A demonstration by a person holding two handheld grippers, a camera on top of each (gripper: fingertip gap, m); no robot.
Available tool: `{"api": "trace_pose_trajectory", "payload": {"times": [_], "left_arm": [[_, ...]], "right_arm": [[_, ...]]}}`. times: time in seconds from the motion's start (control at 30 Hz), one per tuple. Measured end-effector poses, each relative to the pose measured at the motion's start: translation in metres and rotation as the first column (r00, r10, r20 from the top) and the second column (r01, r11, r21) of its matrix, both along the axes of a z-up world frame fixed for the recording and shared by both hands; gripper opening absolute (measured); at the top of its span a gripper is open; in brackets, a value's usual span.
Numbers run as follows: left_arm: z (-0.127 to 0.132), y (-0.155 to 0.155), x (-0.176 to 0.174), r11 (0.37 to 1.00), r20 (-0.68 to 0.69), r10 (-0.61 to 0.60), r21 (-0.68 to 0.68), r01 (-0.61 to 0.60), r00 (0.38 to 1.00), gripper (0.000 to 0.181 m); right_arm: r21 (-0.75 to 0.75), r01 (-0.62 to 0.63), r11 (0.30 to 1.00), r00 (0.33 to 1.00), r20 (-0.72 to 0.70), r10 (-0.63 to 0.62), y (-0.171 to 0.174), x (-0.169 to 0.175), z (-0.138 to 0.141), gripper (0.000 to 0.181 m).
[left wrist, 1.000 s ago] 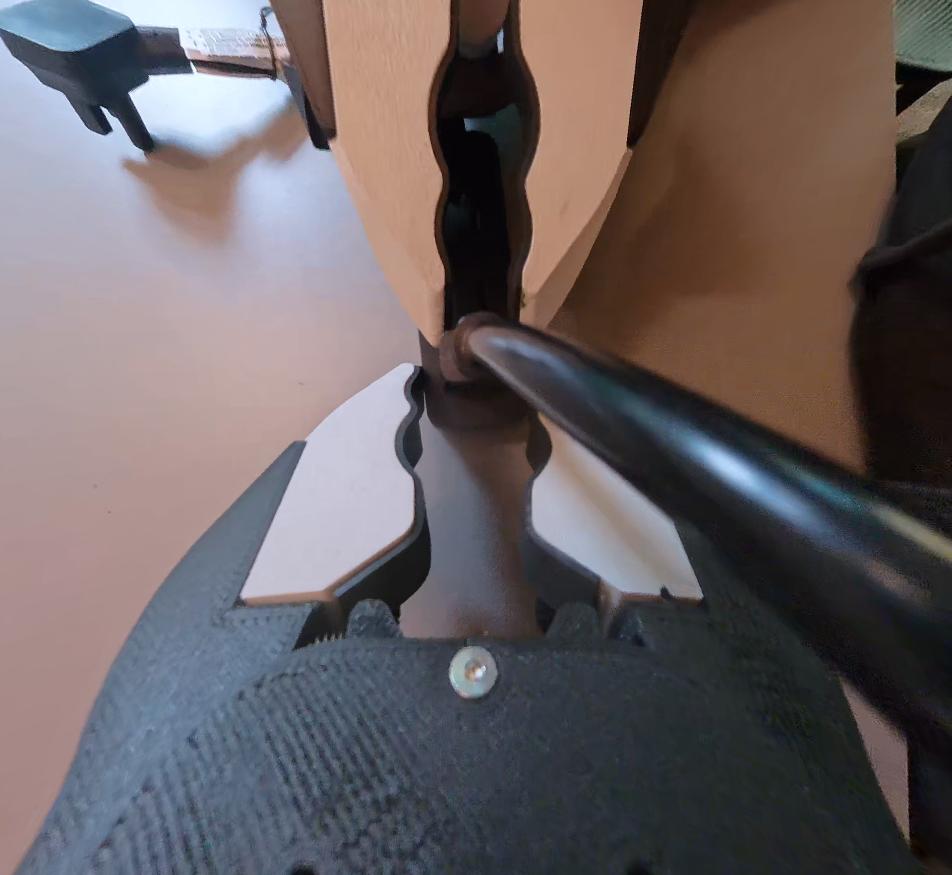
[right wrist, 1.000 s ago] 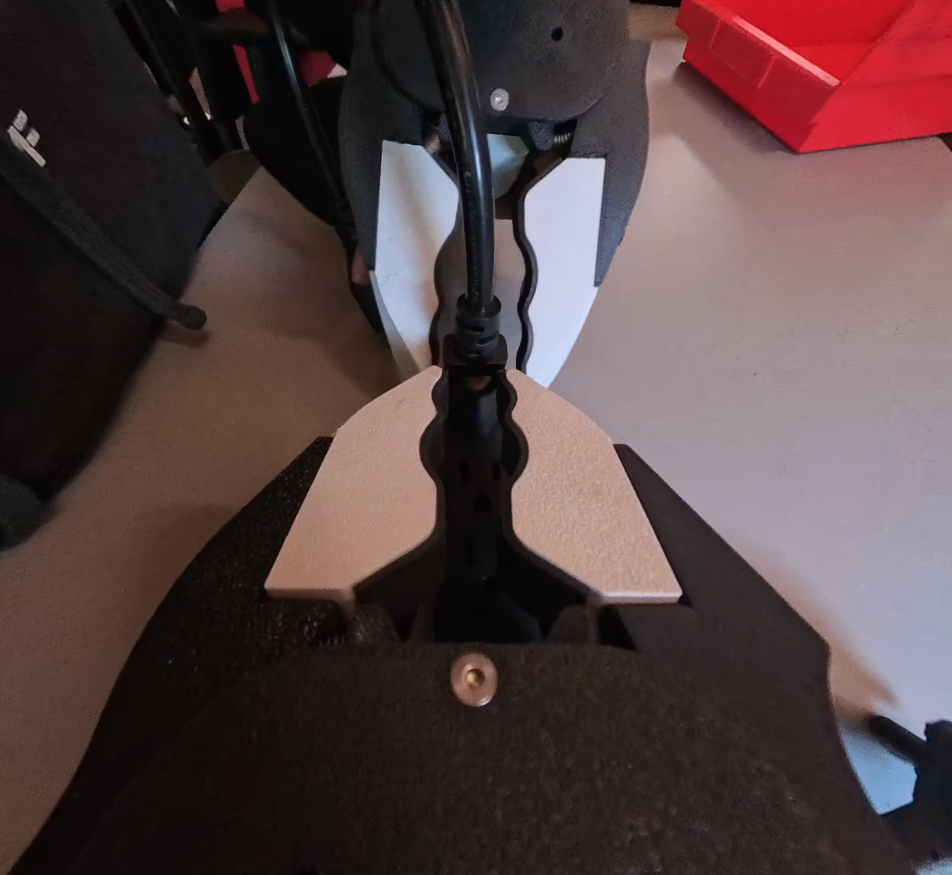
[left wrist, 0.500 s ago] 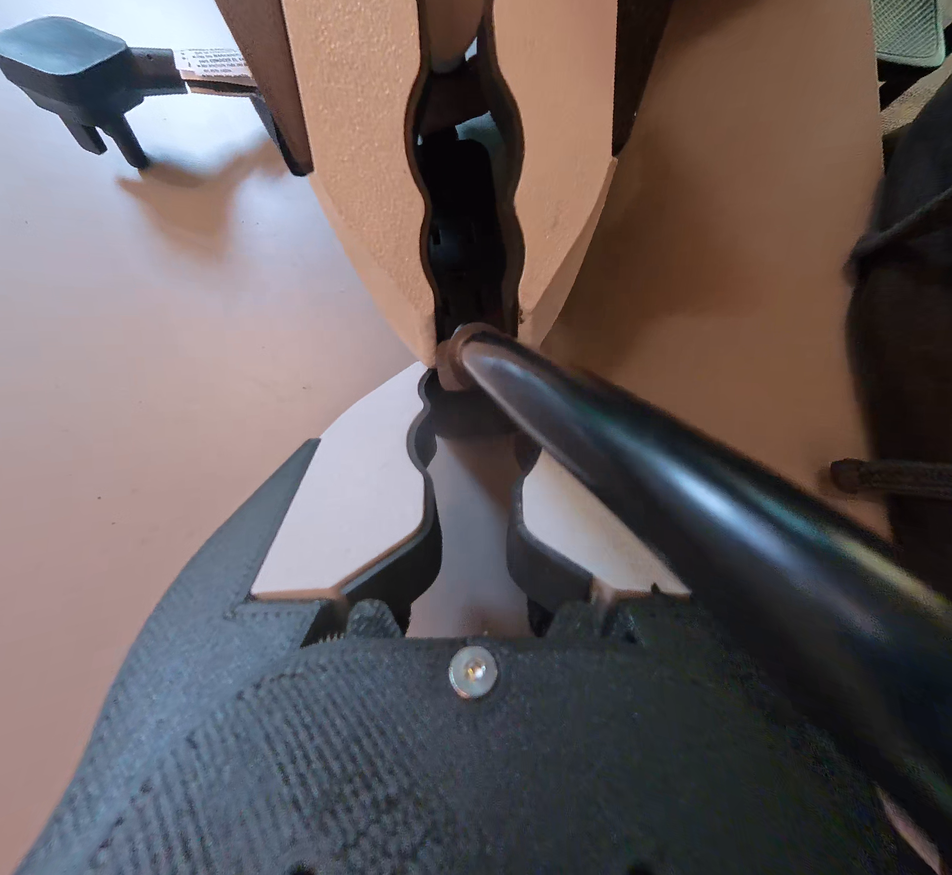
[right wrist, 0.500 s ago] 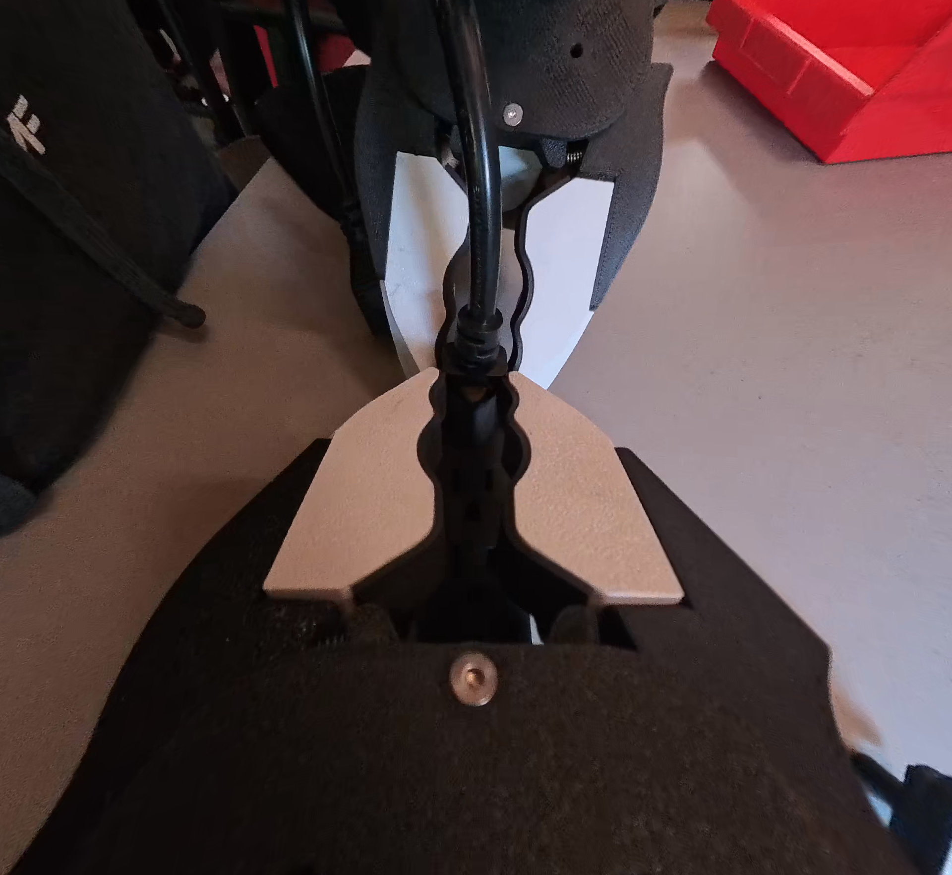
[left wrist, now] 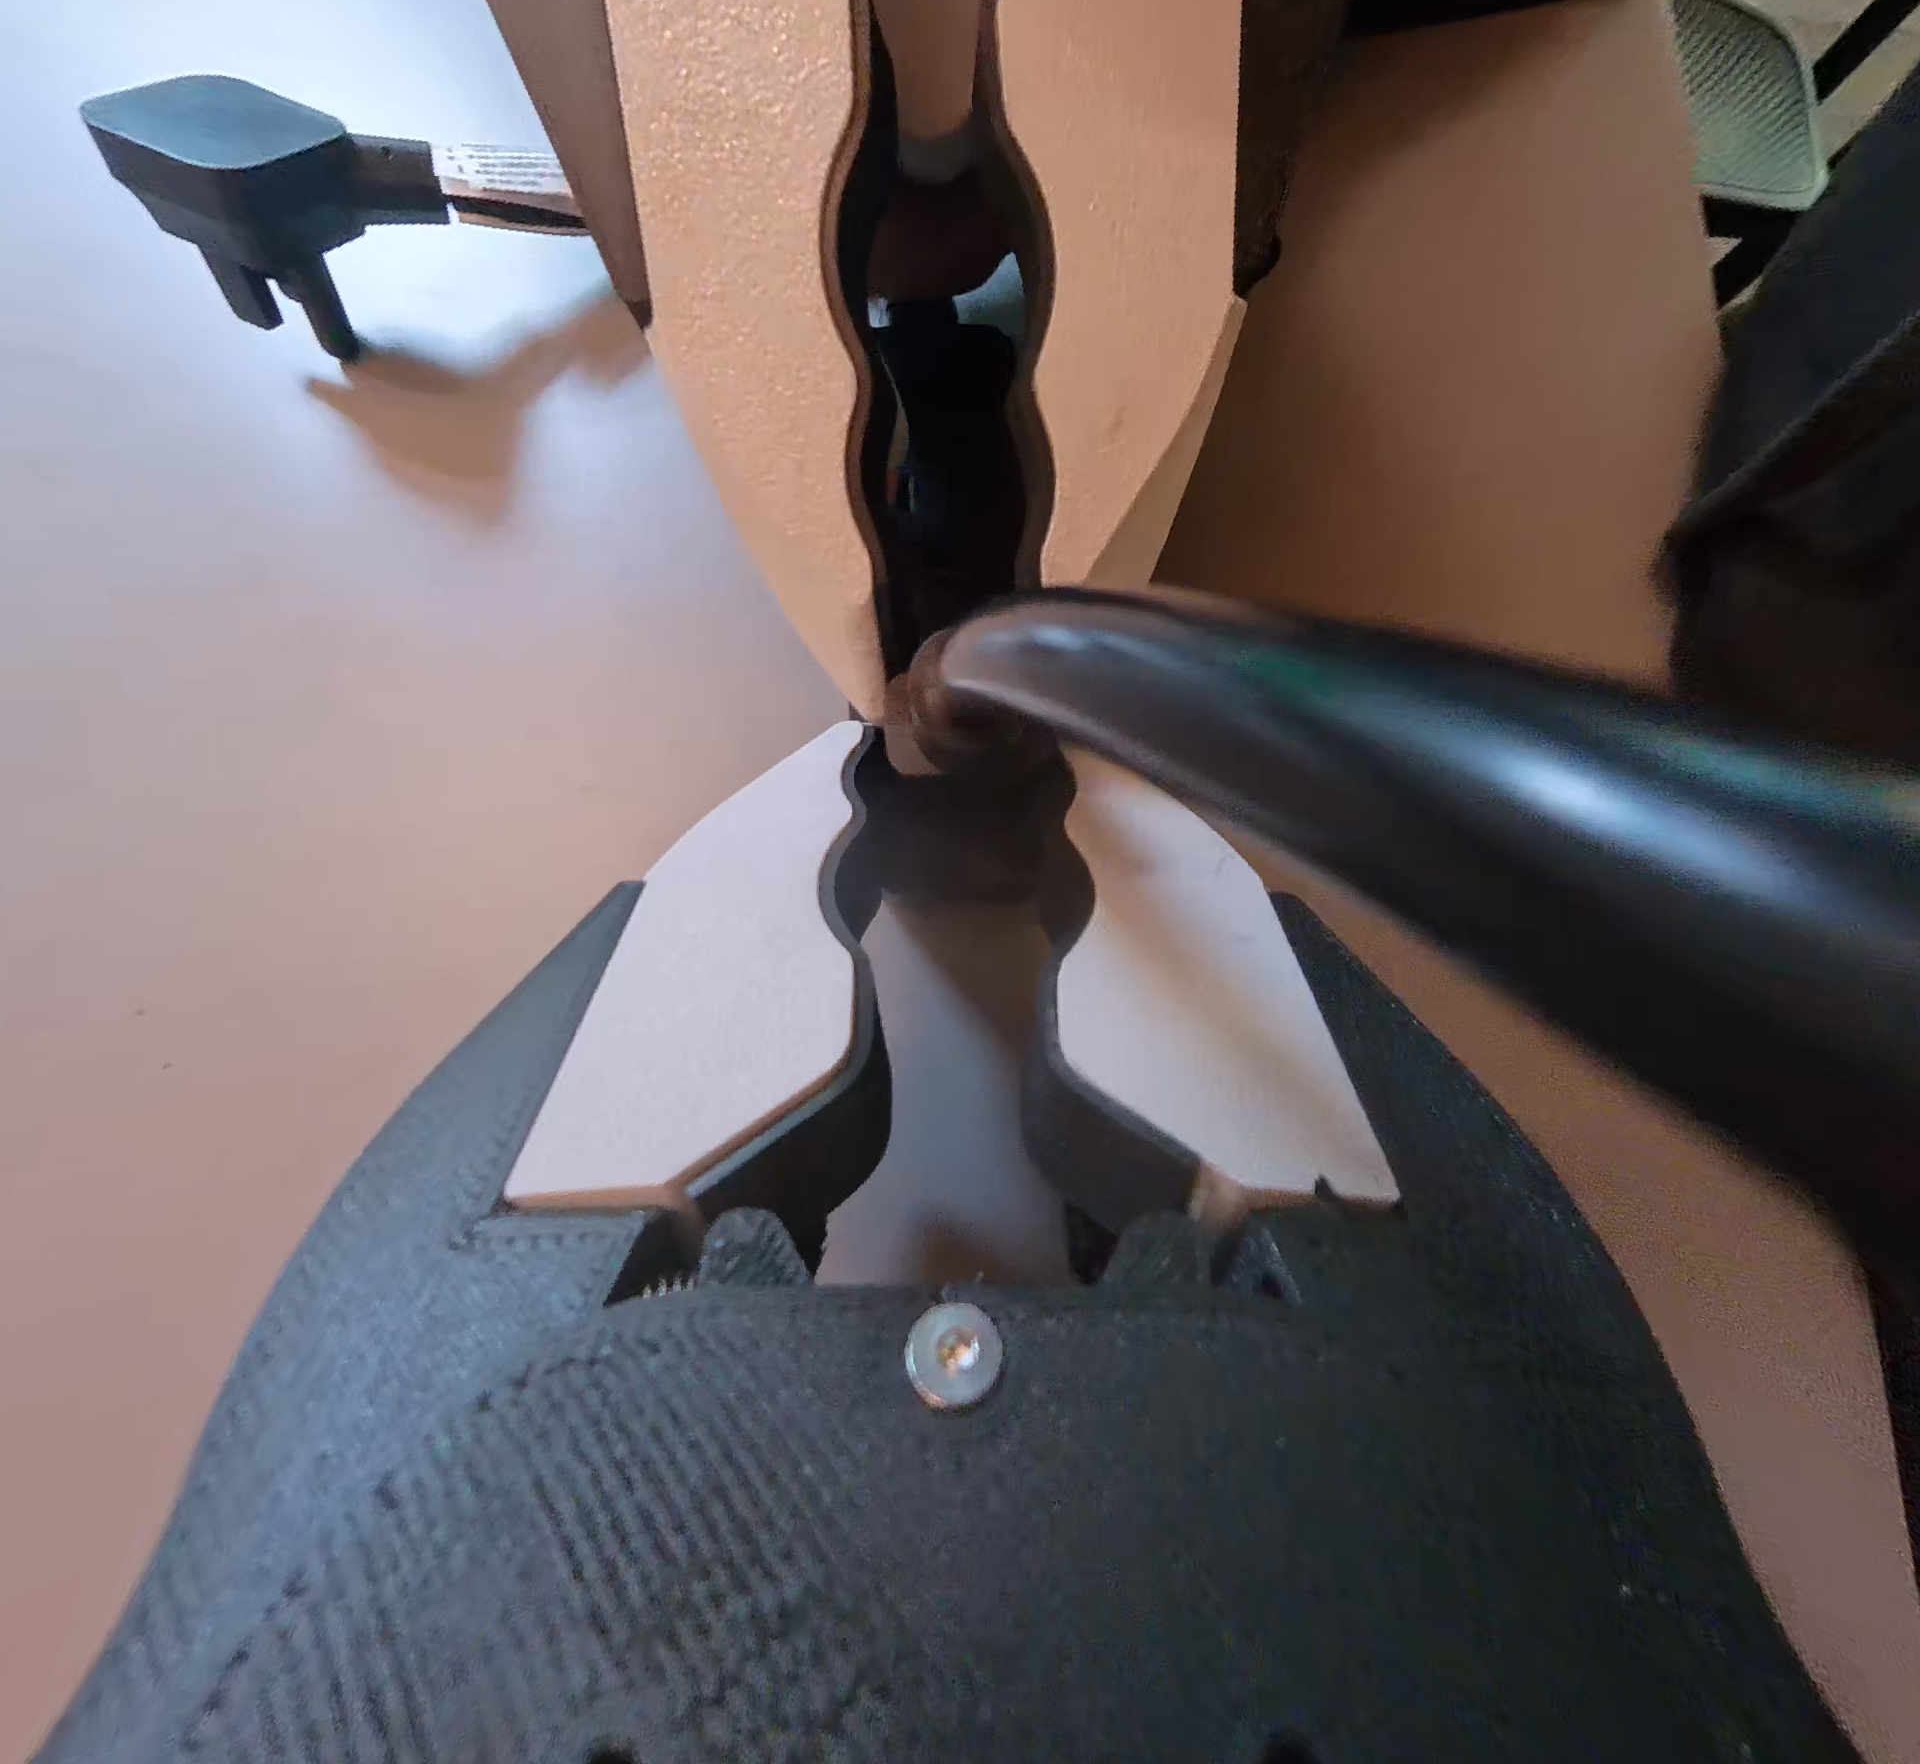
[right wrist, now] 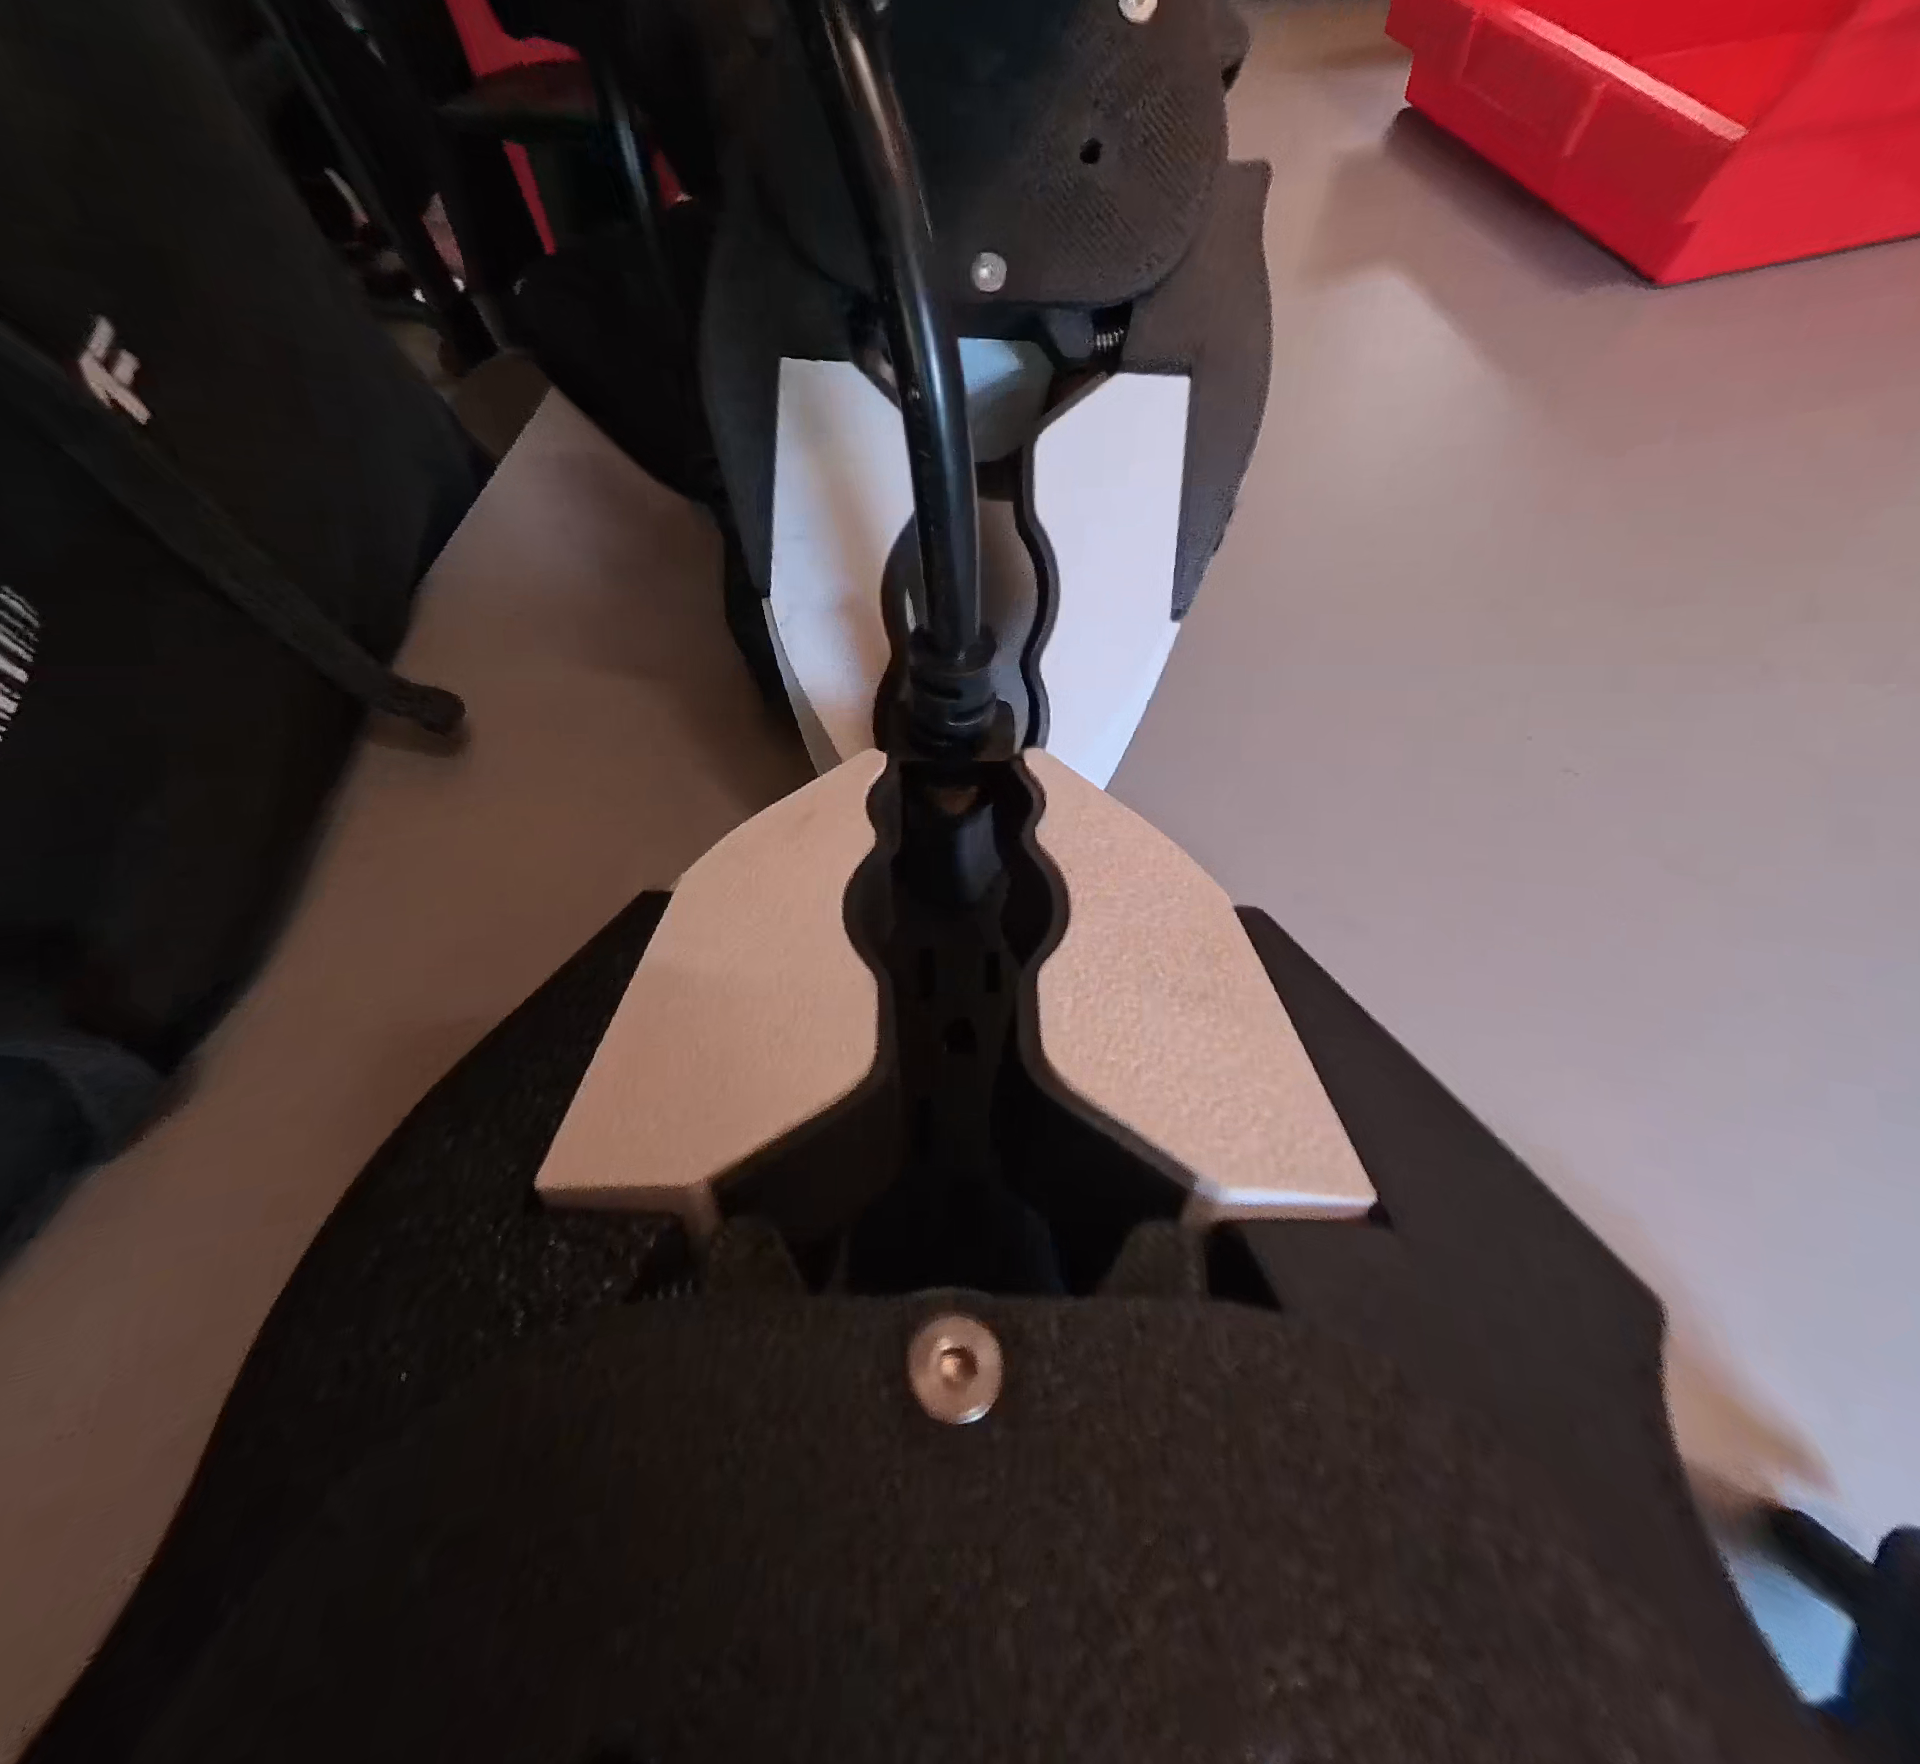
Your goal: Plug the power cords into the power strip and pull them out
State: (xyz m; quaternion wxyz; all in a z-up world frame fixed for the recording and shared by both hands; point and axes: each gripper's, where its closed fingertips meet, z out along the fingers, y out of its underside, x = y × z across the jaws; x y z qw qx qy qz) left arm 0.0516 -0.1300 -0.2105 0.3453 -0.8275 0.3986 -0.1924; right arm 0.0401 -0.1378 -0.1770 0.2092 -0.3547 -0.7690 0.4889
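Grippers meet tip to tip, both low and level over the desk (left wrist: 312,779). My right gripper (right wrist: 956,764) has its jaws clamped on the black end of the power cord (right wrist: 940,467), which arches up past the left gripper (left wrist: 966,769). Its jaws sit narrow around the cord's collar; I cannot tell whether they pinch it. Only the left view shows a three-pin plug (left wrist: 229,156) ahead-left of the jaws; only the right view shows a red bin (right wrist: 1662,52) ahead-right.
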Motion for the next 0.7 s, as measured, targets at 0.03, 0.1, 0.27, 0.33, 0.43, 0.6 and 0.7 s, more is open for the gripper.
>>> {"api": "trace_pose_trajectory", "payload": {"times": [0.03,0.1,0.27,0.33,0.43,0.6,0.7], "left_arm": [[0.000,-0.001,0.002,1.000,0.011,0.003,0.003,-0.003,1.000,0.030],[0.000,0.003,0.000,0.999,0.015,0.042,0.015,-0.042,0.999,0.029],[0.000,-0.001,0.004,1.000,0.020,0.005,0.019,-0.006,1.000,0.030],[0.001,0.002,0.003,0.999,0.034,0.036,0.013,-0.036,0.999,0.030],[0.000,0.006,0.000,0.999,0.005,0.036,0.016,-0.036,0.999,0.030],[0.002,0.009,0.002,0.997,0.057,0.068,0.029,-0.070,0.996,0.030],[0.001,0.005,0.005,0.999,0.059,0.030,0.029,-0.032,0.998,0.031]], "right_arm": [[-0.001,-0.009,1.000,1.000,-0.001,0.009,-0.001,0.001,0.000,0.015],[-0.047,-0.009,0.999,0.999,0.030,0.011,0.004,-0.002,0.000,0.015],[-0.008,-0.007,1.000,1.000,0.001,0.007,-0.002,0.002,0.002,0.015],[-0.057,-0.018,0.998,0.999,0.027,0.020,0.001,0.000,0.002,0.014],[-0.059,0.006,0.998,1.000,0.025,-0.005,0.004,-0.004,0.002,0.014],[-0.088,0.002,0.996,1.000,0.019,0.000,0.007,-0.004,0.004,0.013],[-0.101,0.013,0.995,1.000,0.028,-0.010,0.001,0.000,0.006,0.013]]}}
